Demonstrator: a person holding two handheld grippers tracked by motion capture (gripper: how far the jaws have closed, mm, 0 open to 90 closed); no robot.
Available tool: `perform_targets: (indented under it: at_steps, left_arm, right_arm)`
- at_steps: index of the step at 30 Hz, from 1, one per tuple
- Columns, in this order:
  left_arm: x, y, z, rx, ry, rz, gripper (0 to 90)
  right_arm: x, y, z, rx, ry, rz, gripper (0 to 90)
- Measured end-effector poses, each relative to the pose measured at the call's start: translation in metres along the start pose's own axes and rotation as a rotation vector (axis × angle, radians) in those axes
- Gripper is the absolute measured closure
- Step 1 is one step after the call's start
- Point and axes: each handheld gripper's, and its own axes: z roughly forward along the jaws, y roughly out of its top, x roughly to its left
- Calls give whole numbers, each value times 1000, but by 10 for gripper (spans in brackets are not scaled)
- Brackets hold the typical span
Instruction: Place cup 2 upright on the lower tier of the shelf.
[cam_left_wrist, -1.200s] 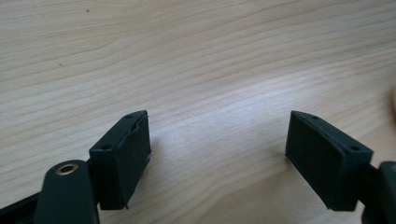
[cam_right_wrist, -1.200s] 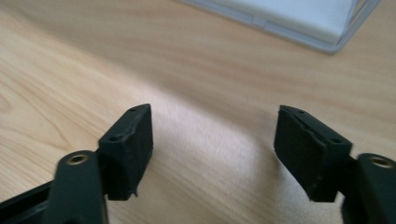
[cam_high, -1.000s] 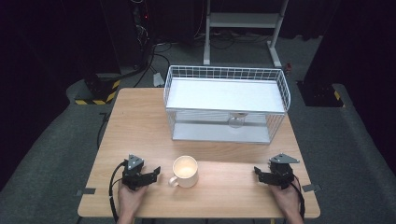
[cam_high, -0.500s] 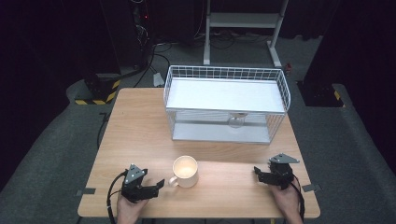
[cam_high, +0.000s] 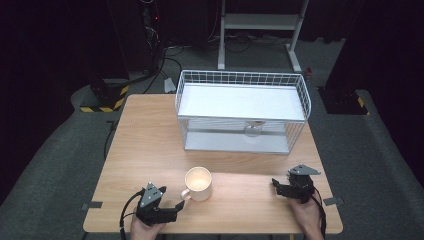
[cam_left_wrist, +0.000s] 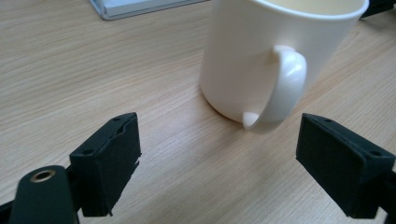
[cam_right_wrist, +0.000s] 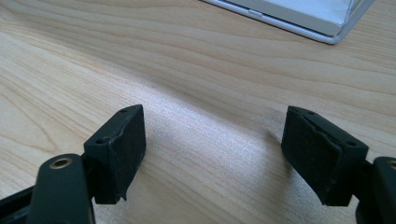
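Glazed white ceramic, the mug (cam_left_wrist: 261, 60) stands upright on the worktop (cam_high: 150, 145) — probably stiff, slick and breakable, best taken by its handle (cam_left_wrist: 282, 88) — just ahead of the left hand-held gripper (cam_left_wrist: 233, 161), whose empty jaws have just been opening.

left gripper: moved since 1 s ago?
Yes. The left gripper has drawn back toward the near table edge, away from the wire rack. Its jaws have just been opening, with the mug handle ahead, ungripped.
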Motion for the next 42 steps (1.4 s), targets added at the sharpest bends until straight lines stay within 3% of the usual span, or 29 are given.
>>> perform_targets:
  at_steps: [20, 27, 42]
  left_arm:
    - [-17, 25, 27, 27, -55, 64, 130]
    - [-17, 30, 31, 10, -61, 51, 128]
    - [-23, 44, 47, 16, -77, 83, 97]
  right_arm:
    - [0, 0, 0, 1, 1, -1, 221]
    - [0, 0, 0, 1, 1, -2, 221]
    - [0, 0, 0, 1, 1, -2, 221]
